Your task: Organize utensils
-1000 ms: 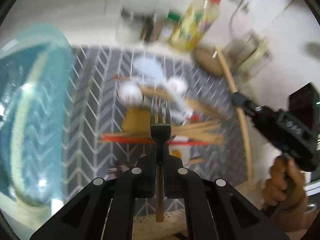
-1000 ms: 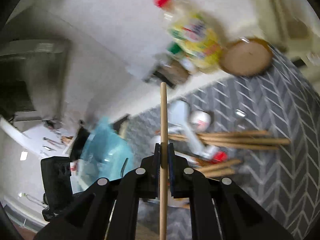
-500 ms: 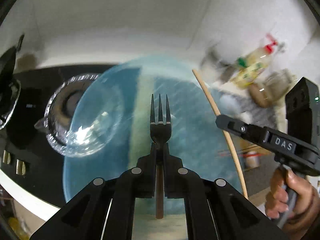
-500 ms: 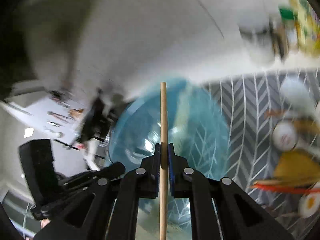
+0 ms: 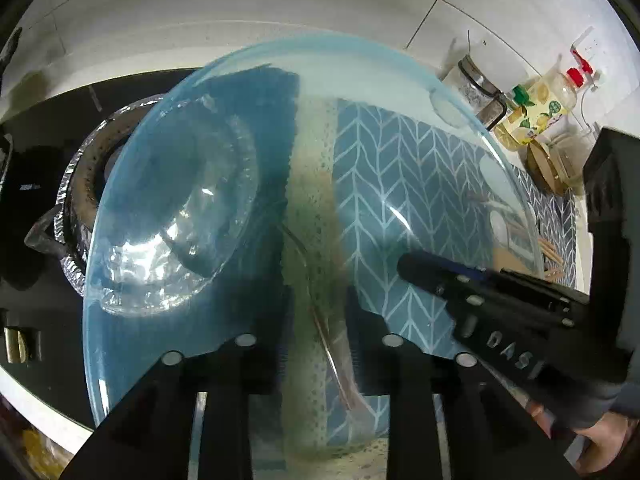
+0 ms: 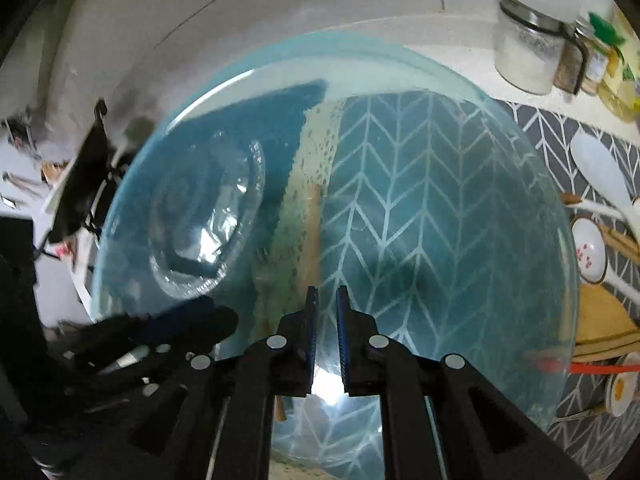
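A large blue glass bowl (image 5: 192,208) (image 6: 440,208) fills both views. My left gripper (image 5: 316,308) hangs over it, open and empty; the fork (image 5: 328,344) lies blurred in the bowl below it. My right gripper (image 6: 326,300) is over the same bowl, jaws slightly apart and empty; the wooden chopstick (image 6: 314,232) lies in the bowl under it. More utensils lie on the mat to the right: a white spoon (image 6: 600,176), a patterned spoon (image 6: 588,252), a red chopstick (image 6: 592,368). The right gripper also shows in the left wrist view (image 5: 416,264).
The bowl rests partly on a grey chevron mat (image 6: 560,128) and next to a black gas stove with a foil-lined burner (image 5: 76,184). Glass jars (image 6: 528,48) and a yellow oil bottle (image 5: 540,112) stand by the tiled back wall.
Both grippers moved over the bowl and opened. The fork left the left gripper and the chopstick left the right gripper; both now lie in the bowl.
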Demonstrator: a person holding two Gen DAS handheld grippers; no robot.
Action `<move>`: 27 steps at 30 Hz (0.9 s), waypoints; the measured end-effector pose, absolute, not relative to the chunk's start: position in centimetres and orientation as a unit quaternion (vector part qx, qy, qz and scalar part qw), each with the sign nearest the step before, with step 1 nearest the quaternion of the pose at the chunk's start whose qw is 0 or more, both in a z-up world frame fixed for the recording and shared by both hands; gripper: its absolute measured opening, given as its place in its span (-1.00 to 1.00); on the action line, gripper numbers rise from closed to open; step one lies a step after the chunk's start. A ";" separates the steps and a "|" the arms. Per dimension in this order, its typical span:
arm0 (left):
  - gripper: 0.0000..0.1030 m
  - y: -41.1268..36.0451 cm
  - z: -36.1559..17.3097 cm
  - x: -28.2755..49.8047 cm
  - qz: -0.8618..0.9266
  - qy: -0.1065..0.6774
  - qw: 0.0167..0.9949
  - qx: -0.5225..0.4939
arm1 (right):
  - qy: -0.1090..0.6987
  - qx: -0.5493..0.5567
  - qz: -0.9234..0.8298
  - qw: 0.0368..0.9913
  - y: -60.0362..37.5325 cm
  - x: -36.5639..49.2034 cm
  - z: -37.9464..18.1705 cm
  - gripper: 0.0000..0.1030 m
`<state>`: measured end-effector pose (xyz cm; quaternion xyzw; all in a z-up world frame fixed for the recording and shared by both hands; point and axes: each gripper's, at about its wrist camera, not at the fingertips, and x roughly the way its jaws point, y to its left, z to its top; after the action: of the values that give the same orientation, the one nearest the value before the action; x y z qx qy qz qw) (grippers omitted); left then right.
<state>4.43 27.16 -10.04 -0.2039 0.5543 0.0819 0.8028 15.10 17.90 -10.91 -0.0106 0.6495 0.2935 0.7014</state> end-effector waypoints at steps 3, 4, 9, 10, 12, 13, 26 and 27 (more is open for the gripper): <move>-0.44 26.9 -8.0 3.9 0.091 0.537 0.815 -0.200 | 0.625 0.012 0.315 0.715 16.5 15.7 -8.8 -0.82; -0.44 26.9 -7.0 3.6 0.092 0.527 0.820 -0.202 | 0.608 0.017 0.323 0.725 15.9 15.8 -7.5 -0.82; -0.07 22.1 1.9 2.5 0.051 0.429 0.886 -0.166 | 0.480 0.085 0.402 0.775 9.2 18.4 1.8 -0.79; 0.05 20.6 3.3 2.3 0.038 0.410 0.897 -0.159 | 0.437 0.094 0.423 0.788 6.5 19.0 4.3 -0.64; 0.17 17.2 4.9 2.3 0.015 0.385 0.911 -0.147 | 0.383 0.092 0.429 0.813 2.2 19.8 6.6 -0.12; 0.17 15.5 4.9 2.6 0.002 0.383 0.913 -0.143 | 0.367 0.087 0.425 0.823 0.6 20.2 6.9 0.13; 0.18 2.4 -11.9 8.7 0.016 0.538 0.808 -0.240 | 0.529 -0.003 0.336 0.779 -13.5 26.3 -11.1 0.12; 0.16 2.5 -12.8 8.7 0.030 0.543 0.802 -0.247 | 0.530 -0.037 0.325 0.782 -13.5 26.7 -12.2 0.12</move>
<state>8.74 2.50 -12.78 -0.2475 0.5431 0.0299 0.8018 26.71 -13.52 -12.23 -0.0373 0.5297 0.3253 0.7825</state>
